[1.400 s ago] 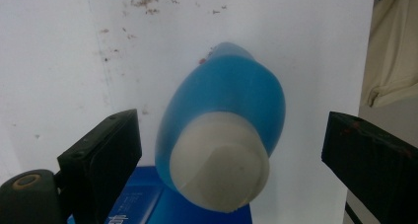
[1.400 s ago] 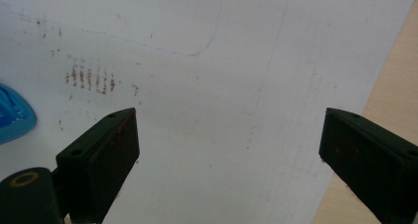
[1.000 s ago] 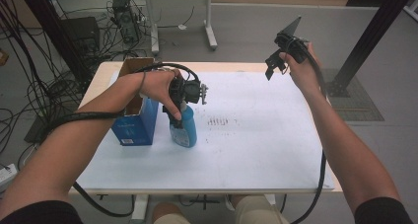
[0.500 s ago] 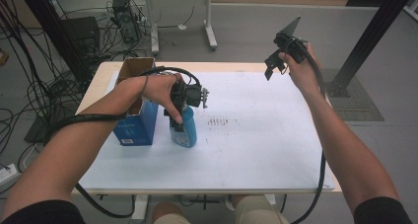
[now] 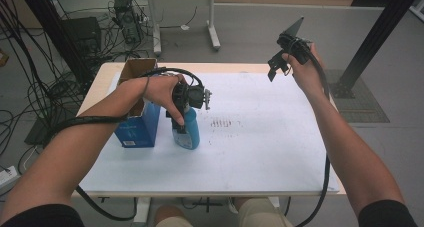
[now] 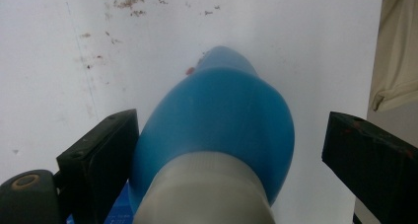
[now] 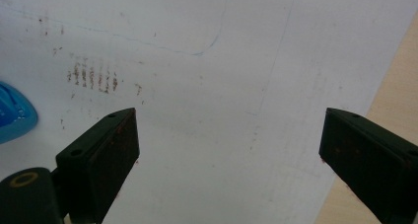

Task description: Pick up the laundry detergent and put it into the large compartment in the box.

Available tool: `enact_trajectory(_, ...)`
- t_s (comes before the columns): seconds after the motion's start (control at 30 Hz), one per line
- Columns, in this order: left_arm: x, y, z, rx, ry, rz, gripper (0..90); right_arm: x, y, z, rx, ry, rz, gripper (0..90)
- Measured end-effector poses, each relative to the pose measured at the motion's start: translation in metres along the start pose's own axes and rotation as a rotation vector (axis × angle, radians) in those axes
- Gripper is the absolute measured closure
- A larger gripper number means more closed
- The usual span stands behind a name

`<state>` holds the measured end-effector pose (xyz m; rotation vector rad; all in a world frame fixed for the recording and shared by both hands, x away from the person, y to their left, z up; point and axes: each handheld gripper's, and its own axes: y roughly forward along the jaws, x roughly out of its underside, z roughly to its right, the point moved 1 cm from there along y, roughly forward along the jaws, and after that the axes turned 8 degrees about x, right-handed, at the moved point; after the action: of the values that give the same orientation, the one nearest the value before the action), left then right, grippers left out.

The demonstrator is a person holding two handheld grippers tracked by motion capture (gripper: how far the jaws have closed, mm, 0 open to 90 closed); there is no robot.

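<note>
- The left claw (image 5: 186,114) sits over the top of a blue bottle (image 5: 187,132) with a white cap; in the left gripper view its jaws are spread apart on either side of the bottle (image 6: 222,115), one close by and one clear of it.
- The bottle stands upright on the white-covered bench (image 5: 260,152), just beside a blue cardboard box (image 5: 137,129).
- The right claw (image 5: 280,67) hangs in the air above the bench's far right corner, jaws wide apart and holding nothing.
- Brown smudges (image 7: 93,76) mark the bench cover.

Left gripper (image 5: 187,99): black body, black cable looping off its far side. Right gripper (image 5: 285,54): black, grey three-cornered plate on top, black cable trailing near. Jaws: flat black pads with small screw holes. Person: black short sleeves (image 5: 385,214), beige shorts (image 5: 257,214).
</note>
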<state>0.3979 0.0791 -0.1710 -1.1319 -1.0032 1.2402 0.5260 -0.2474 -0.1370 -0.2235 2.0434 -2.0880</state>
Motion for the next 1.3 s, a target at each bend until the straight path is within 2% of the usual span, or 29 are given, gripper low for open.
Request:
enact_trajectory(0.47,0.0049,-0.0039,0.0017,-0.012,-0.003,0.003,8.4,-0.0004,-0.0002,0.0003,-0.001,0.002,0.001,8.3)
enact_trajectory(0.87,0.0027,-0.003,0.0021,-0.014,-0.005,-0.014,8.4,-0.0011,0.0004,-0.0005,-0.004,0.001,0.0,8.3)
enact_trajectory(1.3,0.0046,-0.0041,0.0055,-0.026,-0.003,-0.005,8.3,-0.0008,0.0004,-0.0014,-0.006,0.0,0.002,8.3)
